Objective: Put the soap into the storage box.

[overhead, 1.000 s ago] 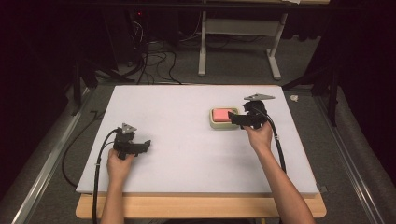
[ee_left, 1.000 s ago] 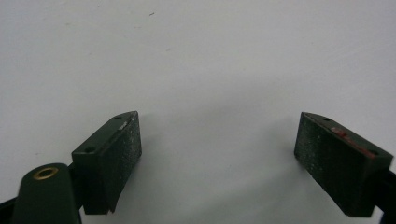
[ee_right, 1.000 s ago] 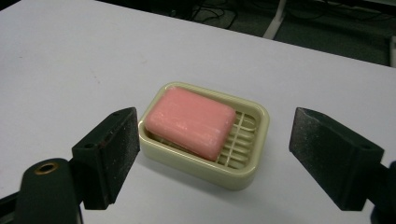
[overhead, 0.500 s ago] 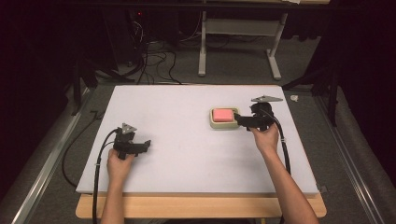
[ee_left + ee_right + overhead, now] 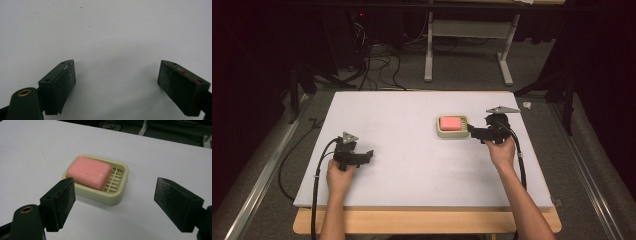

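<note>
The soap dish [image 5: 452, 126] is sitting on the table [image 5: 412, 165] toward the right edge, nearer the far edge than the near one. The pink soap bar [image 5: 89, 172] is lying inside it, shifted toward one end and leaving the slotted drain grid exposed, presumably so water drains away.

The right gripper [image 5: 475, 132] is hovering just beside the dish with its jaws spread wide and empty, pointing toward the dish; this alignment suggests an approach or a release. The left gripper [image 5: 368, 155] is resting near the left edge, well apart from the dish, jaws likewise spread over bare table, probably idle.

The right gripper view is showing the grid and the dish rim, which the high view is rendering too small to resolve. The high view is showing both hands' positions.
</note>
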A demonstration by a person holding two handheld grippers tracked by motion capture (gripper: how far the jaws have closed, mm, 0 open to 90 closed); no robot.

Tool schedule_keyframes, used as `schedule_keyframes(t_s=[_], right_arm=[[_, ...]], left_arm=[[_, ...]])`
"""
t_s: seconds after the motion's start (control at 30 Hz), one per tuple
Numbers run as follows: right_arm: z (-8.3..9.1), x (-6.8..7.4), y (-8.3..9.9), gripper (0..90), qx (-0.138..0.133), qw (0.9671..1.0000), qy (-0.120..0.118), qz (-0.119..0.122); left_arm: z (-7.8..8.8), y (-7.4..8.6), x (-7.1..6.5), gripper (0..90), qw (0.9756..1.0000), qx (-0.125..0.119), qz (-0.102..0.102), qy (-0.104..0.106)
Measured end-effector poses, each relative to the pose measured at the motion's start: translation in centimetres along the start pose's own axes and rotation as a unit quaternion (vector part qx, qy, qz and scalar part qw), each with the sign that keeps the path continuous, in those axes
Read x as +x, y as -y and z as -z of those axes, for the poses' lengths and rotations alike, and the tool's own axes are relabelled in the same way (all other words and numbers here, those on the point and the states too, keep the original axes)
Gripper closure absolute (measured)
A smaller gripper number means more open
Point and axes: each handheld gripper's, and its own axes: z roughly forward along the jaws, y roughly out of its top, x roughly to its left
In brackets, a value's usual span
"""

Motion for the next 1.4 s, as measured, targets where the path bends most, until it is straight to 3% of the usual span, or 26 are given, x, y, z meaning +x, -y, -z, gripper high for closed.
schedule_keyframes(t_s=[1.0, 1.4], right_arm=[[2.7, -1.8, 2.2, 18.5, -0.027, 0.999, 0.001, -0.036], [3.8, -3.2, 4.0, 19.4, -0.04, 0.997, 0.007, -0.066]], left_arm=[[0.0, 0.0, 0.0, 15.3, 1.0, 0.0, 0.0, 0.0], [0.0, 0.0, 0.0, 15.3, 1.0, 0.0, 0.0, 0.0]])
